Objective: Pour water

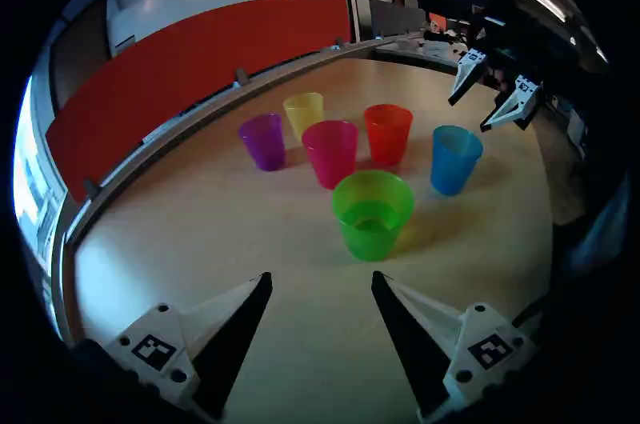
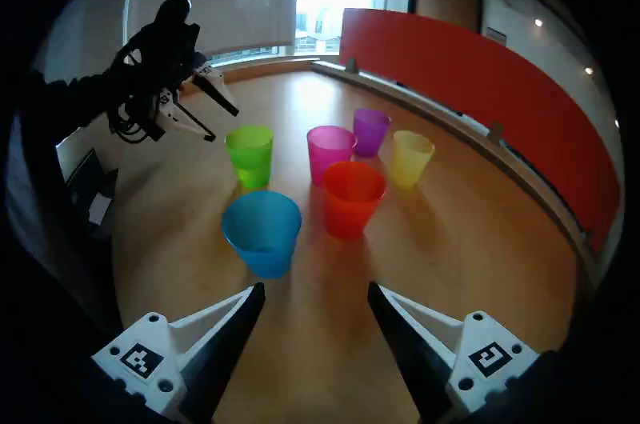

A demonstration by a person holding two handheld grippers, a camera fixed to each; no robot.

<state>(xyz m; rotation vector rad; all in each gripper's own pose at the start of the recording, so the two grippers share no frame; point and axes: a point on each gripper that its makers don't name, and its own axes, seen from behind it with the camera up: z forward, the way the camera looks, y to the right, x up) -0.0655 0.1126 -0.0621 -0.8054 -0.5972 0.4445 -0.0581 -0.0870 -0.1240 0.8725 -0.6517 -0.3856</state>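
Water (image 1: 371,226) seems to sit in the green cup (image 1: 373,244), centre frame, just ahead of the left gripper (image 1: 320,276), spread wide and empty. The right gripper (image 2: 314,286), likewise wide and empty, faces the blue cup (image 2: 262,232). Best straddle the green wall squarely, squeeze gently, lift level.

text: 0 legible | signs: coded square markers (image 1: 154,350) on left tool (image 1: 321,274), right tool (image 2: 315,285) (no letters)

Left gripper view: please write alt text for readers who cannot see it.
Six cups stand on a table: green cup nearest, pink cup, orange cup and blue cup behind, purple cup and yellow cup farthest. The open left claw faces the green cup; the right claw hangs open beyond the blue cup.
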